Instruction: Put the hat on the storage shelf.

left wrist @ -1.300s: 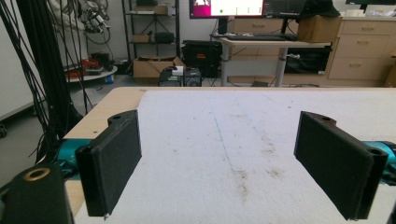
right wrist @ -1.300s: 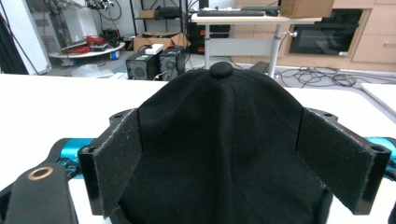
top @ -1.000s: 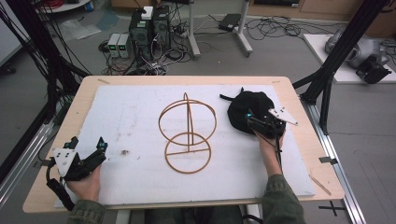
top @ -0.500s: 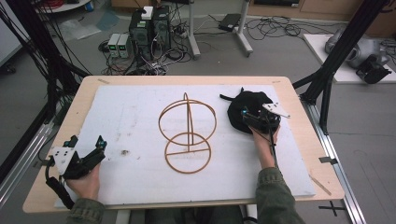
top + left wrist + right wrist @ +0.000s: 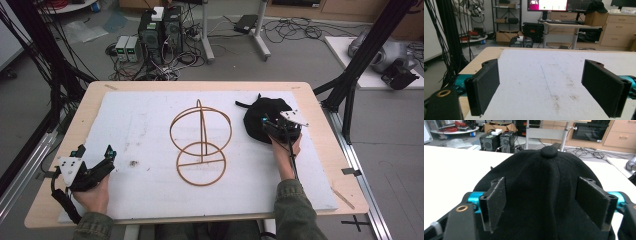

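Desk of pale wood carries a white mat that covers most of its top, stained in spots ahead of the left claw. Between the two claws, well apart from each, stands a wooden wire-like frame: a flat ring on the mat with an upright post and a tilted hoop above it. Beyond the right claw, and reaching in between its jaws, lies a black cap with a round button on its crown; in the right gripper view the jaws stand wide apart on either side of the cap's dome, pads facing the cloth, and I cannot tell whether they touch it. That claw grips nothing. The left claw rests low at the near left corner of the mat, jaws spread wide and empty, with bare mat in front of it and between its pads.
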A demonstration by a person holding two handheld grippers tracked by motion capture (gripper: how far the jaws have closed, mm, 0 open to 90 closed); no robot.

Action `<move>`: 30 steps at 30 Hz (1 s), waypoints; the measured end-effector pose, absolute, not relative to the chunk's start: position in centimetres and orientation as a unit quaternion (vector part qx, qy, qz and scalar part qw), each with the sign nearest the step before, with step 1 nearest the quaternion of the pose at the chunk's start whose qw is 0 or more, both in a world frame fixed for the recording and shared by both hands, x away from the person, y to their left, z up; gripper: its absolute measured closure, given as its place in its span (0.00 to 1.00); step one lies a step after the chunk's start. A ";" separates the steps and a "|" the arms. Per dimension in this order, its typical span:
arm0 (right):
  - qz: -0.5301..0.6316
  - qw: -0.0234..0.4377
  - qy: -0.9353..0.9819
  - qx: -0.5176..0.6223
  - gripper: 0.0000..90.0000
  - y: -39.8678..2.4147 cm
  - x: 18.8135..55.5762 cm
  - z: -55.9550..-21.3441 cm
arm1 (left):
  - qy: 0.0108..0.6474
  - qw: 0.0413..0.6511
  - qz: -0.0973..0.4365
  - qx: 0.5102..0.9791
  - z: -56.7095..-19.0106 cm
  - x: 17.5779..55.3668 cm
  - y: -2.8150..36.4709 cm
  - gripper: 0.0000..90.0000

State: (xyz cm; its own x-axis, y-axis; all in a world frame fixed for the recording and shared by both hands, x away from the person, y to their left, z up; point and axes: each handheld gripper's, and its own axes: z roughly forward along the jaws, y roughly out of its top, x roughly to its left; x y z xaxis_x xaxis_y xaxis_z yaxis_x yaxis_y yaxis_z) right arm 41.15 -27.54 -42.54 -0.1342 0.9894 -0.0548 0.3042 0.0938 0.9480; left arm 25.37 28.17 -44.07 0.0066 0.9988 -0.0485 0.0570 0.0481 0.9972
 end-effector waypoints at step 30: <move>0.462 0.336 0.582 0.579 0.98 -29.5 40.5 -41.5 | 0.528 0.503 0.469 0.499 -44.2 25.4 28.4 0.17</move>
State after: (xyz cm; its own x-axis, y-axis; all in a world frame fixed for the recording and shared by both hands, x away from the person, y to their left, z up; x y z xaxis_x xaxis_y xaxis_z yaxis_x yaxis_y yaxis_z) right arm 40.51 -29.47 -41.45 -0.1042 0.9841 0.1437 0.3625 -0.0970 0.9269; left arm 25.36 28.39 -44.16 0.0040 0.9981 -0.0621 0.0556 0.0618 0.9965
